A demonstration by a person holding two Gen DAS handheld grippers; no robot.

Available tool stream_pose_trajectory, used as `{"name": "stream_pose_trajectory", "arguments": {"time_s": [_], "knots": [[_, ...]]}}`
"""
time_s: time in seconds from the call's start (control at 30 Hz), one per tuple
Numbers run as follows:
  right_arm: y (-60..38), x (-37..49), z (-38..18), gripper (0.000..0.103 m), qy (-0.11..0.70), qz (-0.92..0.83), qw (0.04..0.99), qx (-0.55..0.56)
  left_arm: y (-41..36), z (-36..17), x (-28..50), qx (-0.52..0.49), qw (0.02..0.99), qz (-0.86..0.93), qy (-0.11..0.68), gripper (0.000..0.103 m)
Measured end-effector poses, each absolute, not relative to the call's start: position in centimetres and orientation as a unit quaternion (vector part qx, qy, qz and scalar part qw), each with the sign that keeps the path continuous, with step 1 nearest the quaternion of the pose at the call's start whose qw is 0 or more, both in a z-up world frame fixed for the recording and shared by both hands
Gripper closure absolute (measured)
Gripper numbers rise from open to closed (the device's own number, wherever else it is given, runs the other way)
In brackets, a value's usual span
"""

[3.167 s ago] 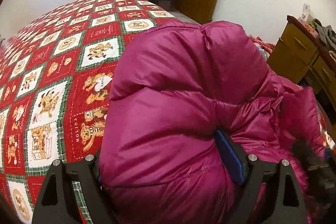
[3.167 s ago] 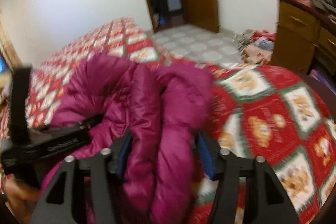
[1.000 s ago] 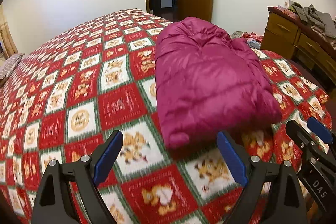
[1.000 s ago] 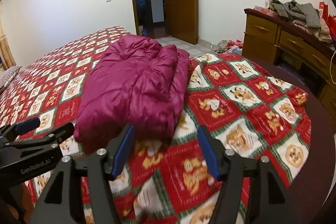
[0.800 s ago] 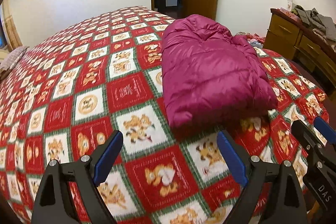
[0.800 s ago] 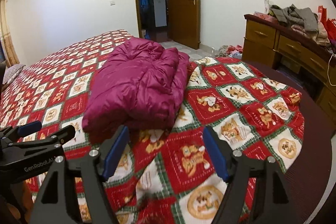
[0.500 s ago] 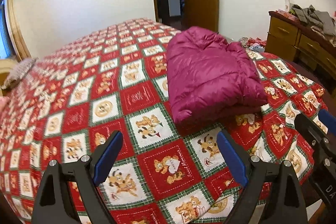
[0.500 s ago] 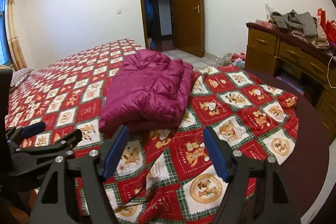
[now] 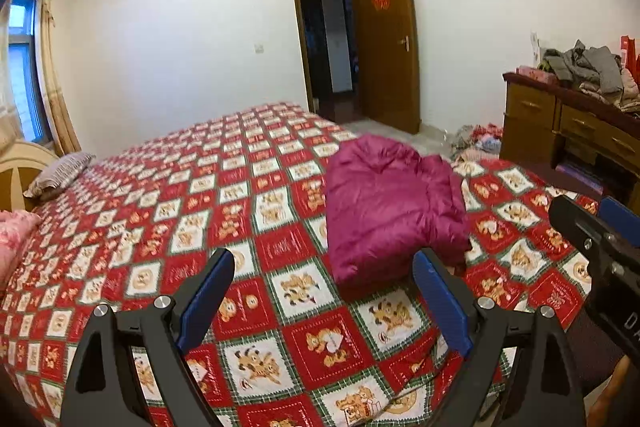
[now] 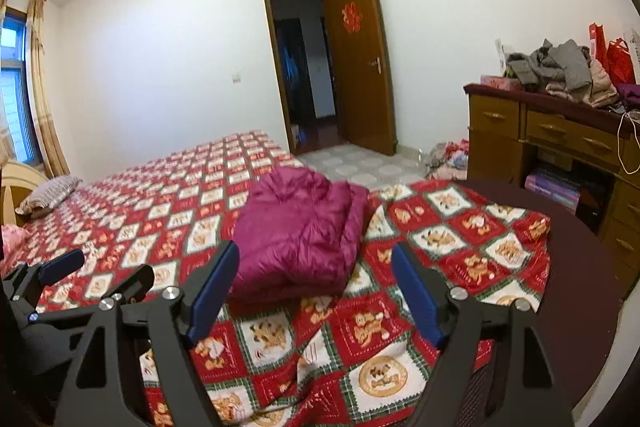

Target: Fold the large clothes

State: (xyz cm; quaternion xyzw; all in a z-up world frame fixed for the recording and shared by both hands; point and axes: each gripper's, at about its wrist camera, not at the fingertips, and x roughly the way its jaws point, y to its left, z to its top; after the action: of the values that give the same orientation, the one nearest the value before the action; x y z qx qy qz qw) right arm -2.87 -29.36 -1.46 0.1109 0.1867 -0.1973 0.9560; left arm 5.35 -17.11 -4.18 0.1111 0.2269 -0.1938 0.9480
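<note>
Left wrist view: your right gripper (image 9: 600,227) is cut off at the frame's right edge, so its spread can't be read here. Left gripper (image 9: 324,291) gapes wide, nothing in it. Folded magenta jacket (image 9: 388,211) lies near the bed's (image 9: 160,227) foot edge, well clear of the jaws.

Right wrist view: right gripper (image 10: 314,287) has just been opening, jaws wide w/ nothing between. Jacket (image 10: 300,231) sits beyond; bedspread corner (image 10: 500,247) is rumpled, dresser (image 10: 560,139) at right.

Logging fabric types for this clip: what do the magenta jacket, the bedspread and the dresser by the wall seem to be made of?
Magenta jacket: likely a padded shell of nylon or polyester; it is puffy, quilted and faintly shiny.
Bedspread: thin printed woven cloth, probably cotton or a blend; matte, wrinkling at the bed corner.
Dresser: wood or wood veneer, brown with a semi-gloss finish and drawer pulls whose material I cannot tell.
</note>
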Motion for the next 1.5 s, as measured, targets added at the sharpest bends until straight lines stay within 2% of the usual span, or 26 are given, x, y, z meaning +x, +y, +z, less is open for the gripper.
{"name": "stream_pose_trajectory", "arguments": {"time_s": [0.37, 0.53, 1.5], "knots": [[-29.3, -5.4, 1.2, 0.018, 0.112, -0.21, 0.965, 0.108, -16.2, -1.3, 4.0, 0.087, 0.963, -0.179, 0.182, 0.011], [-29.0, -5.7, 1.7, 0.013, 0.095, -0.213, 0.968, 0.095, -15.9, -0.6, 3.1, 0.081, 0.966, -0.184, 0.16, 0.011], [-29.0, -6.0, 2.0, 0.013, 0.084, -0.212, 0.97, 0.088, -15.2, 0.6, 1.8, 0.082, 0.972, -0.176, 0.13, 0.009]]}}
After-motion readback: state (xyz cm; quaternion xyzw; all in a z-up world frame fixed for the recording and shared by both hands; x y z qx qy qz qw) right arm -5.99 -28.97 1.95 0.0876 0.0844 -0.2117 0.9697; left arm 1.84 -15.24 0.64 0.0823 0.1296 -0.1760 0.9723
